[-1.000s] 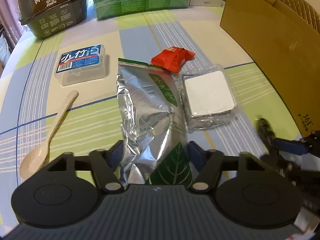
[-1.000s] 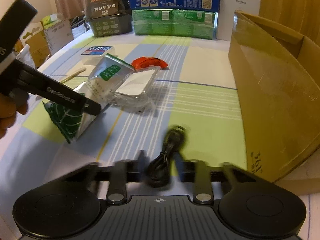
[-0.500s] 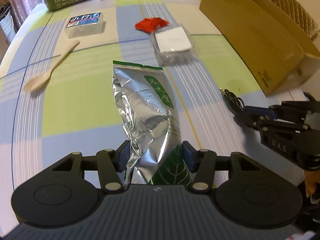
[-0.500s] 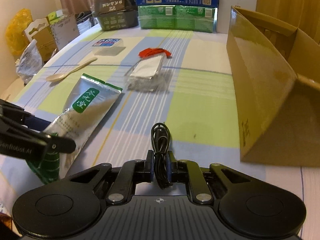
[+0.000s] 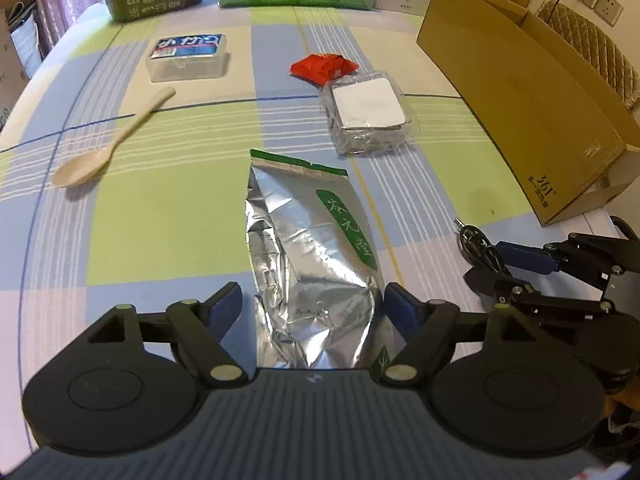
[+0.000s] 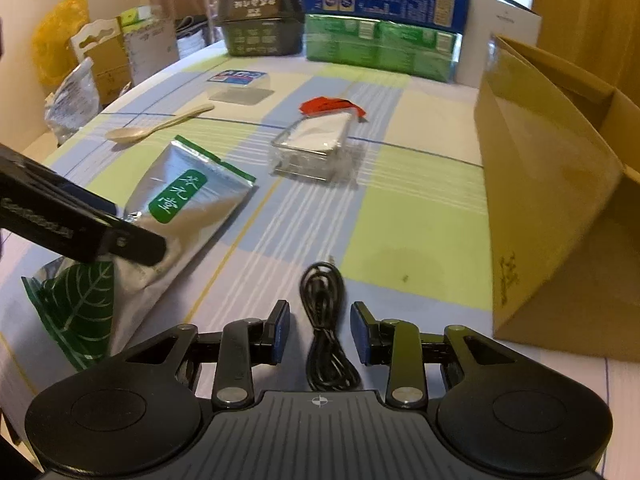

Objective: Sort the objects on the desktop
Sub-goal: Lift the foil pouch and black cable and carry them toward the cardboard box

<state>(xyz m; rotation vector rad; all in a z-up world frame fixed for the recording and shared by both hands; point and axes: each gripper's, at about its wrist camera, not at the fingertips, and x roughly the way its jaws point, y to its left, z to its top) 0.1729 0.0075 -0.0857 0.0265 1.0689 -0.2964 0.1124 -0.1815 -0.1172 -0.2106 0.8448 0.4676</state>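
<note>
The left gripper (image 5: 314, 306) stands open, its blue pads spread to either side of the foil pouch (image 5: 310, 256) and clear of it. The pouch lies flat on the checked tablecloth (image 5: 160, 216), its long axis running away from that gripper, green-edged top end pointing to the far side of the table, leaf-printed bottom end nearest.

The right gripper (image 6: 320, 330) is open too, with the coiled black cable (image 6: 326, 320) lying on the cloth between its pads; in the right wrist view there seems to be a gap on both sides, though motion blur makes contact hard to rule out. The coil is stretched lengthways along the fingers, its plug tip pointing away.

Farther out sit a clear plastic packet with a white card (image 5: 368, 114), touching a red sachet (image 5: 322, 68) behind it, a pale spoon (image 5: 112, 144) lying aslant to the left, and a clear box with a blue label (image 5: 188, 56). The open cardboard box (image 5: 524, 104) stands on the right.
</note>
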